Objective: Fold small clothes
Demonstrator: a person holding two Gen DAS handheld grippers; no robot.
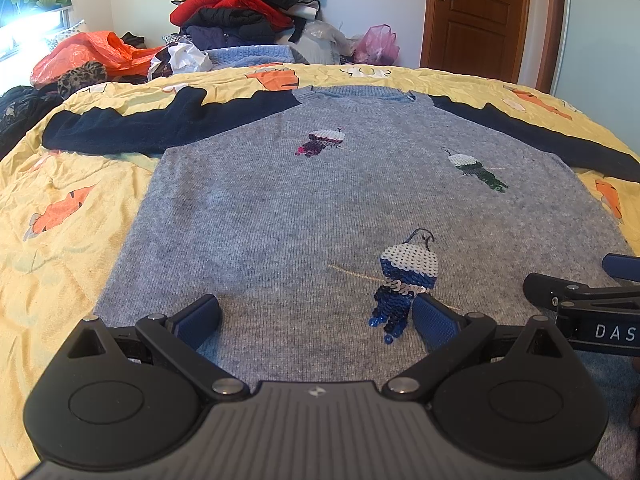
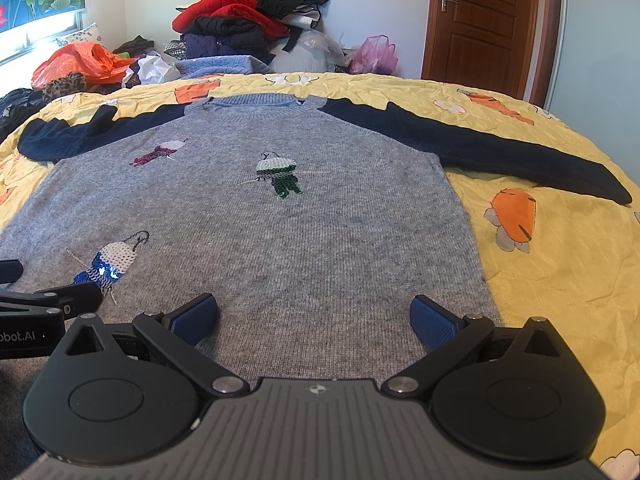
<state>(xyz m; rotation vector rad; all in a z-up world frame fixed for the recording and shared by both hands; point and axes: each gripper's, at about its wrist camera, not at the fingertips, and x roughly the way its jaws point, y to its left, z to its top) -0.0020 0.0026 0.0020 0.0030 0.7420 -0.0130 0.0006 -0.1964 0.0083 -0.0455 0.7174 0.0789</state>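
A small grey knit sweater [image 1: 288,208] [image 2: 320,232] with navy sleeves lies flat, front up, on the yellow bedspread [image 1: 60,220] [image 2: 560,280]. Both sleeves are spread sideways. Three sequin figures decorate its front; the blue one [image 1: 404,280] [image 2: 108,266] is nearest the hem. My left gripper [image 1: 316,316] hovers open over the hem's left half, nothing between its blue pads. My right gripper [image 2: 314,316] hovers open over the hem's right half, also holding nothing. Each gripper shows at the edge of the other's view: the right gripper [image 1: 580,300] and the left gripper [image 2: 52,300].
A heap of red, black and dark clothes [image 1: 248,8] [image 2: 248,12] rises beyond the bed's far edge, with an orange plastic bag [image 1: 88,54] at left and a pink bag [image 2: 376,54] at right. A brown wooden door [image 1: 476,16] stands at back right.
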